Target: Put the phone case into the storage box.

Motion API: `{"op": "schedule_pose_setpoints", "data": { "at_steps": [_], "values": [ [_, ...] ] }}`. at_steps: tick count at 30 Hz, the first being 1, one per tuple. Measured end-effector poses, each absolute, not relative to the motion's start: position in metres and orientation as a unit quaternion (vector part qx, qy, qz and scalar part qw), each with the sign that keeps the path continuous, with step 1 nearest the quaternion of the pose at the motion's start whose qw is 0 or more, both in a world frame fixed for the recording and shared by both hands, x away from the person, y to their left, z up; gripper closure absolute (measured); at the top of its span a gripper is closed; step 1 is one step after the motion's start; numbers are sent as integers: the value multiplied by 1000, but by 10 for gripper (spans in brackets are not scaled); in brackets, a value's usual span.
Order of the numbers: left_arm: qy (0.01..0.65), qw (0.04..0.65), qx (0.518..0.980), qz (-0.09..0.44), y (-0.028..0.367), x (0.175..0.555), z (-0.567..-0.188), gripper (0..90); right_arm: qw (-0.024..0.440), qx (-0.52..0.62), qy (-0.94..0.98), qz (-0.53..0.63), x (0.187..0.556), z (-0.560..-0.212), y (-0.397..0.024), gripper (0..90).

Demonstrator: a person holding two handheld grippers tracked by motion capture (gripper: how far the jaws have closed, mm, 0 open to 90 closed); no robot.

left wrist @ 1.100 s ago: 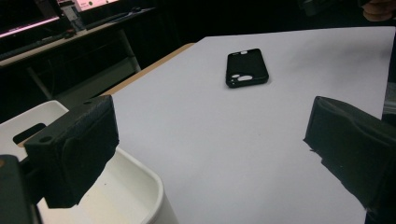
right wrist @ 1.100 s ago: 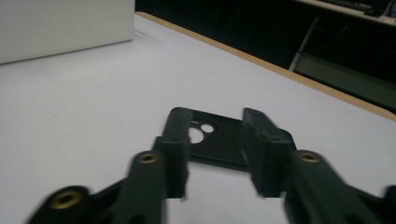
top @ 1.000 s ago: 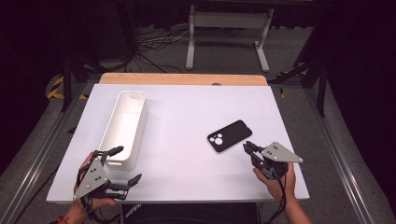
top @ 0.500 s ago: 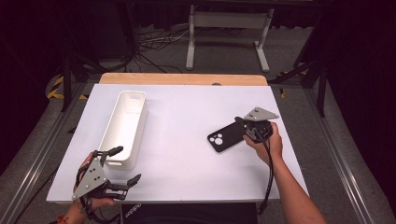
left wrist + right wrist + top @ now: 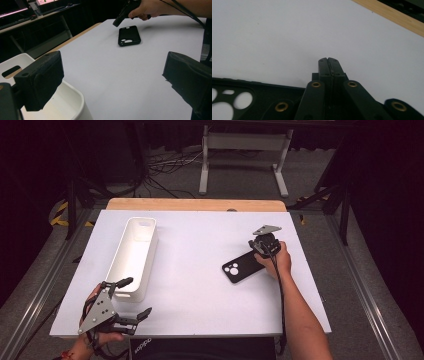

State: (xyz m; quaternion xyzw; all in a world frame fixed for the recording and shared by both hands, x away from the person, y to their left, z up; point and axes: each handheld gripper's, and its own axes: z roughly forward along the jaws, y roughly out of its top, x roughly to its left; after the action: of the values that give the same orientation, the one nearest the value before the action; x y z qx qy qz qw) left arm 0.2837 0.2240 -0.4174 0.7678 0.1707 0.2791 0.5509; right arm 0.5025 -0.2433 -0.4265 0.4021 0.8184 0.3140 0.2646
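Phone case [image 5: 244, 267] lies flat on the white counter [image 5: 200, 285], camera cutouts up, right of centre and well apart from the white bin [image 5: 135, 257] at the left, so it looks like the piece to be moved. The right tool [image 5: 258, 248] sits at the case's far right end with its jaws pressed together and nothing between them (the right gripper view shows them meeting over bare counter, the case's edge just beside them); a nudge seems likelier than a pinch. The left tool [image 5: 134, 297] waits spread wide and empty by the bin's near end.
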Motion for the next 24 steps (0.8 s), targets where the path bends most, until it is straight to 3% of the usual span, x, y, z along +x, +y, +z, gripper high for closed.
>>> {"op": "schedule_pose_setpoints", "data": {
  "at_steps": [24],
  "values": [
    [167,546,773,275,223,286,-418,42,244,430,827,268,512,-445,-257,900]
  ]
}}
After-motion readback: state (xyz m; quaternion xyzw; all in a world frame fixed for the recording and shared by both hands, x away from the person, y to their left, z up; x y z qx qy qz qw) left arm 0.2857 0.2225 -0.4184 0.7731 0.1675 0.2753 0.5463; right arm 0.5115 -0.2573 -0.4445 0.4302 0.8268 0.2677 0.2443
